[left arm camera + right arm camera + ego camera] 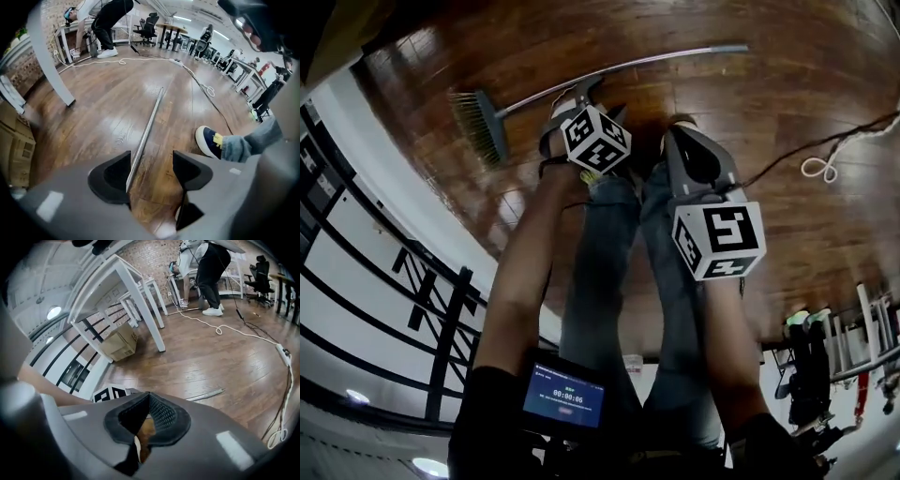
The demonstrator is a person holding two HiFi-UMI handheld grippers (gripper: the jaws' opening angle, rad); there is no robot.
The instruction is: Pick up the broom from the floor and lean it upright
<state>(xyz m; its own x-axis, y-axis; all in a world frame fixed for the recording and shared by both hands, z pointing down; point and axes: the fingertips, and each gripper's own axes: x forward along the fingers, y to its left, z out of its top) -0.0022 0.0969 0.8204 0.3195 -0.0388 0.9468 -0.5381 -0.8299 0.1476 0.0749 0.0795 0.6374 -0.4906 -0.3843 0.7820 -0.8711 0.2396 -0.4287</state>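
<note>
The left gripper [151, 164] hangs wide open over the wooden floor. The broom [149, 123] lies there, its handle running between the jaws, unpinched. The right gripper [148, 399] is closed and empty. A navy shoe [208, 140] stands beside the handle. A small screen [564, 398] reads 00:00:06.

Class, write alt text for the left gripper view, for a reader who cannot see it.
The left hand-held gripper, jaws open, straddles a broom handle lying on the wooden floor, nearer the jaw at picture left. A dark shoe under a jeans cuff stands to the right; cables trail toward office desks behind.
</note>
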